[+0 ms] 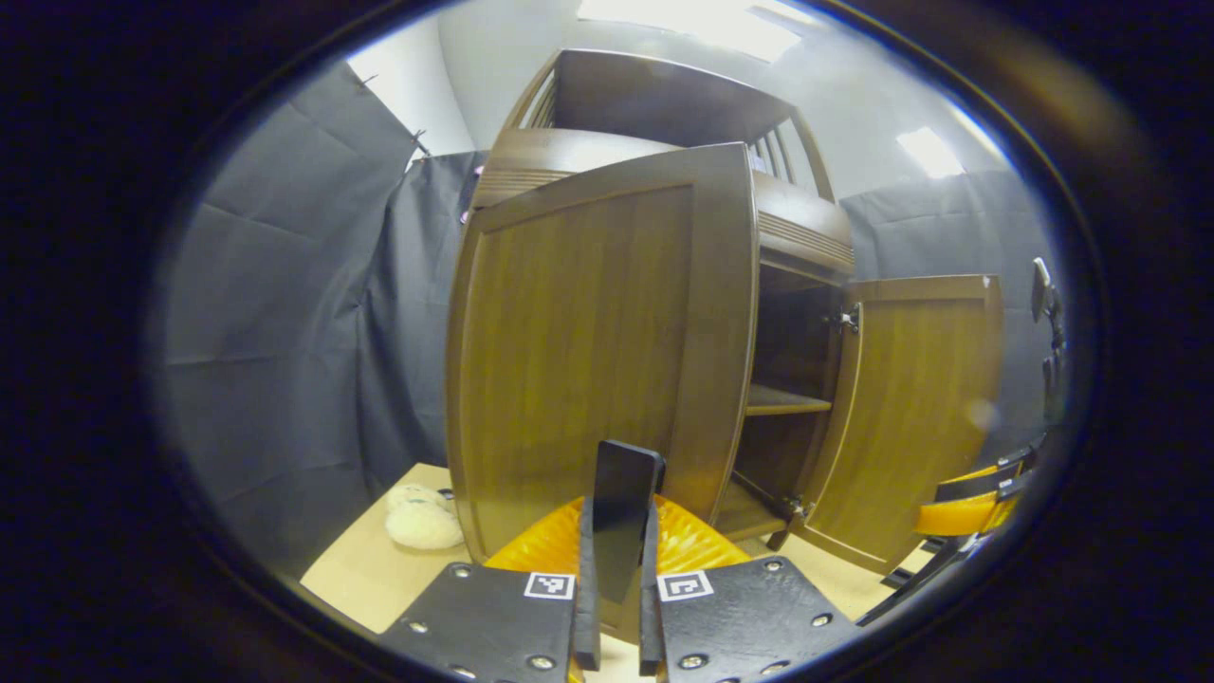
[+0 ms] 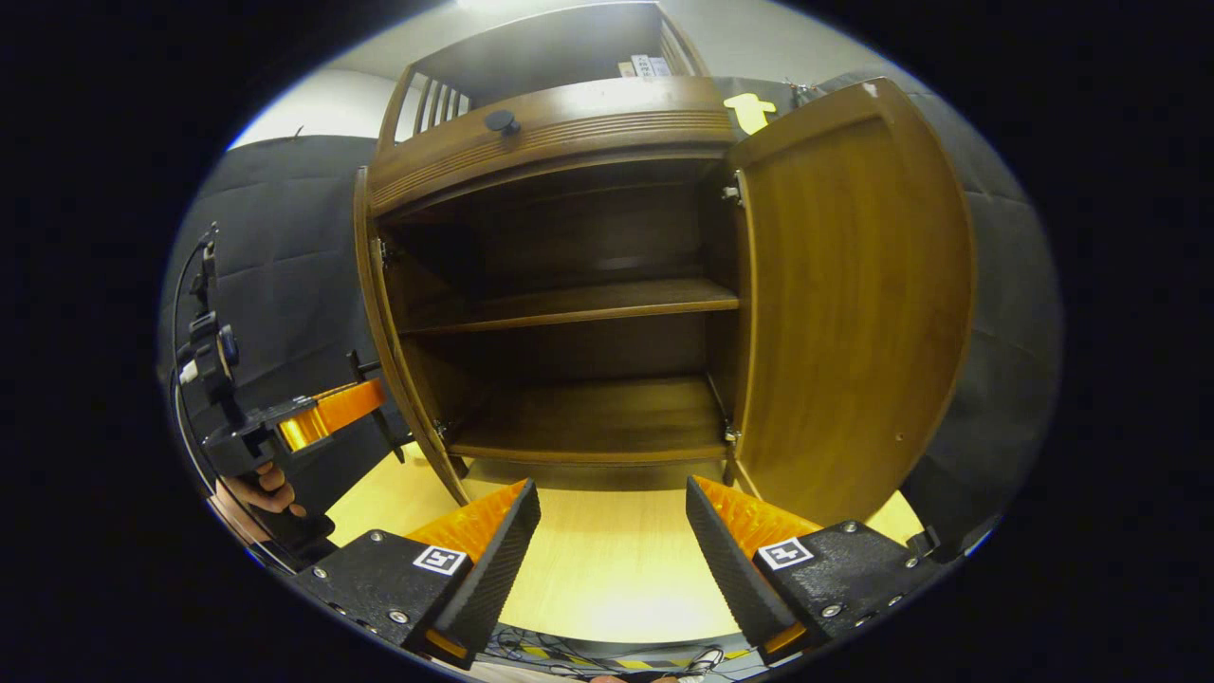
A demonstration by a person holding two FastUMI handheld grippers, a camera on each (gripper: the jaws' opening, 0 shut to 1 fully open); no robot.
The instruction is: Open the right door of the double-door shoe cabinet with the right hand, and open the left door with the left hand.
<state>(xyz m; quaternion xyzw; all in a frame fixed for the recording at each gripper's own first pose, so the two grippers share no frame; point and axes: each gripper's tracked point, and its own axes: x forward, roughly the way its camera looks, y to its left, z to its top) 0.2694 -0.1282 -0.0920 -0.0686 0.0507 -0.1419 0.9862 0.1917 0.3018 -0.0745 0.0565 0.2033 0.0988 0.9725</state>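
The brown shoe cabinet [image 2: 550, 133] stands on a light wooden table with both doors swung open. In the left gripper view the left door [image 1: 579, 351] is right in front of my left gripper [image 1: 621, 531], whose fingers are shut on the door's dark handle [image 1: 623, 493]. The right door [image 2: 854, 304] stands wide open, also seen as the right door [image 1: 910, 417]. My right gripper [image 2: 612, 531] is open and holds nothing, low over the table before the cabinet's inside. The left gripper [image 2: 346, 403] reaches the edge-on left door [image 2: 379, 313].
Inside the cabinet are a bare middle shelf [image 2: 569, 304] and floor [image 2: 588, 417]. A white plush thing [image 1: 422, 517] lies on the table [image 2: 607, 560] left of the cabinet. A hand [image 2: 266, 489] holds the left gripper. Cables [image 2: 607, 655] lie at the table's near edge.
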